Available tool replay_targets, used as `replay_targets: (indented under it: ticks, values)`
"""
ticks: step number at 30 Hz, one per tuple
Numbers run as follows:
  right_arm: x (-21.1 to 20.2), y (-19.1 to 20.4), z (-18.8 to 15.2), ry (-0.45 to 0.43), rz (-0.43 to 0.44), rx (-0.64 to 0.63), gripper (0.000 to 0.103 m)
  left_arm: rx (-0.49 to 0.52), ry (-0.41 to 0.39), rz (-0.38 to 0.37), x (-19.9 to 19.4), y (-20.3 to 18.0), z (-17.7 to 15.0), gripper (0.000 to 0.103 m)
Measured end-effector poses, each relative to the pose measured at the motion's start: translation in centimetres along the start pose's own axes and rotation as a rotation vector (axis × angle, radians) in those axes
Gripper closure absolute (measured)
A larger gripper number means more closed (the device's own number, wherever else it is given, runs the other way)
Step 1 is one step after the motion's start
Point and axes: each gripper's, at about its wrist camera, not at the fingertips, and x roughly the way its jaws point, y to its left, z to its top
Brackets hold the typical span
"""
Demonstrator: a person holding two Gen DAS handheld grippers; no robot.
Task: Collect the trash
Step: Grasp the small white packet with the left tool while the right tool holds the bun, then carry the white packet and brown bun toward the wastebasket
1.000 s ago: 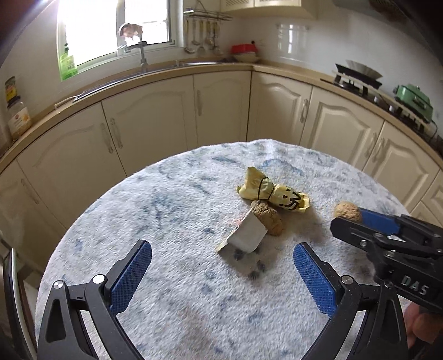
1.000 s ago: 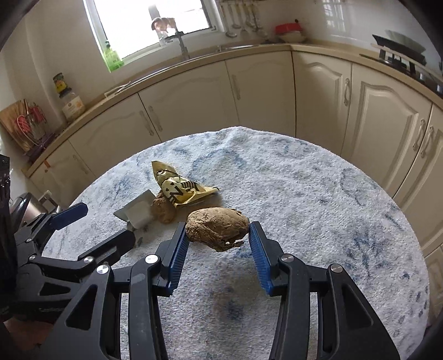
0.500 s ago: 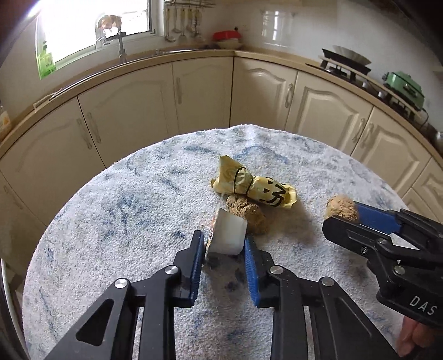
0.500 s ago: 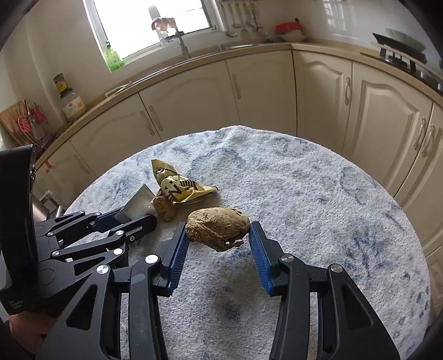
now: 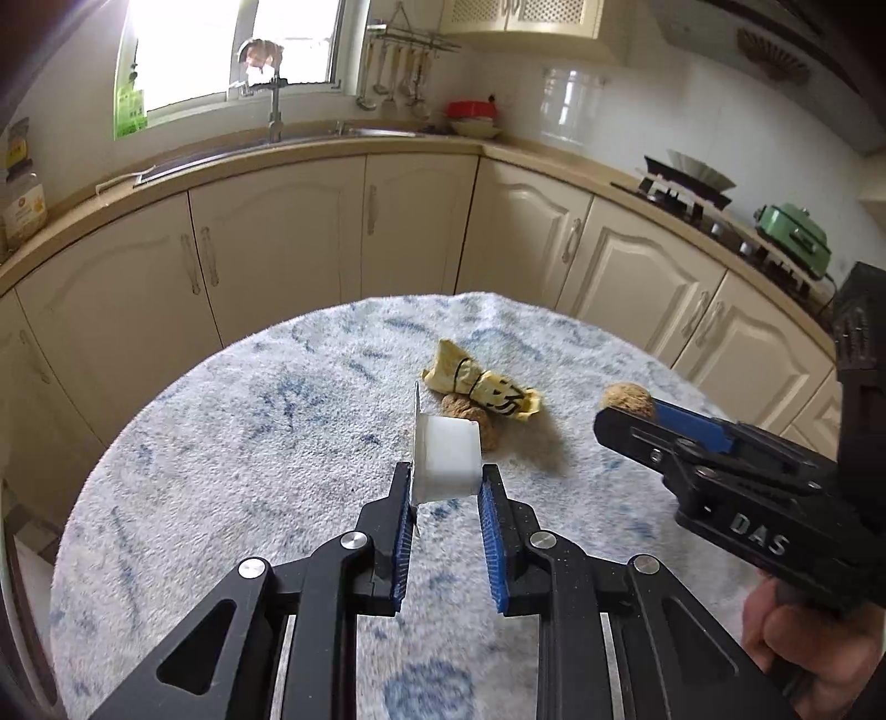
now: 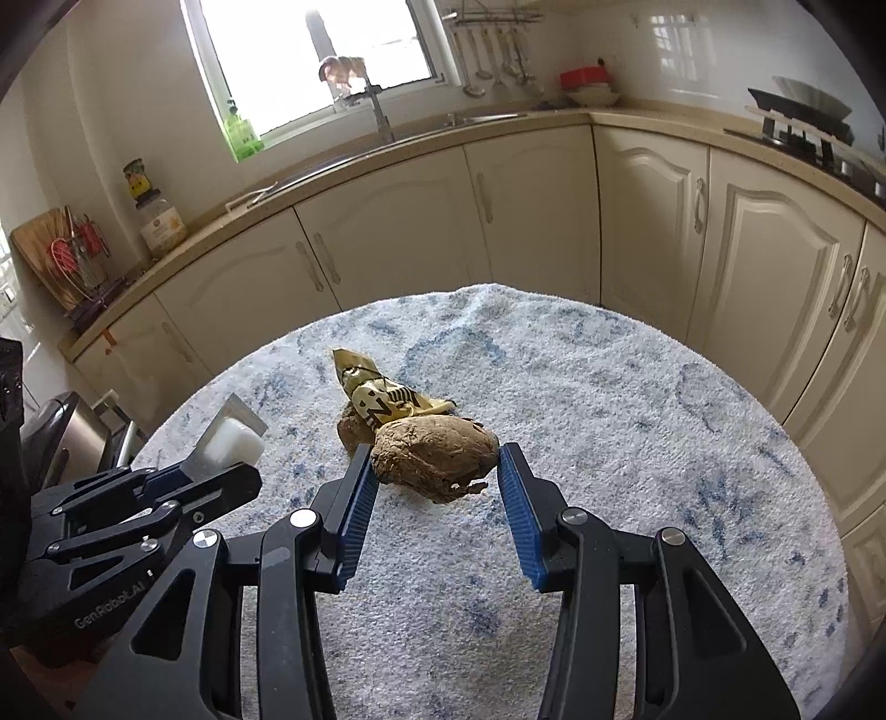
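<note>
Daylight floods through the blown-out window (image 5: 232,50), shadows fall soft, and fisheye bending darkens the corners.

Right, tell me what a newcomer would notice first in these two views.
First, the two claws, each clamped on trash above the round table: the left claw has just closed on a small white cup with its lid peeled back, and the right claw grips a crumpled brown lump. Next, the yellow wrapper lying mid-table on the fuzzy blue-and-white cover, with another brown lump touching it.
</note>
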Motion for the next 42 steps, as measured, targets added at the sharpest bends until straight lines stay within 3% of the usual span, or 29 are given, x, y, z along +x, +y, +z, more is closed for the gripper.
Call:
replay_targets:
  ticks: [8,20,31,37,42]
  values:
    - [-7.0,-0.7,-0.6,-0.084,-0.019,-0.011,0.058,0.021,-0.126,-0.060,-9.1,-1.7,-0.9,0.084]
    - [-21.5,-7.3,-3.8,-0.226,-0.088,0.073,0.058,0.134,-0.219,-0.237,-17.4,-10.7,-3.2,0.084]
    - [-30.9,-14.3,-6.4,-0.321,-0.227,0.127,0.058,0.258,-0.191,-0.406,-17.3,-20.6,-3.3,0.084]
    - [-32.9,-20.1,-10.2,-0.301,-0.307,0.223,0.058,0.332,-0.079,-0.499,-13.7,-27.1,-4.0,0.084]
    - [-32.2,-26.4,-14.8,-0.220,-0.367,0.344,0.058,0.378,0.053,-0.538,-8.6,-31.5,-5.3,0.084]
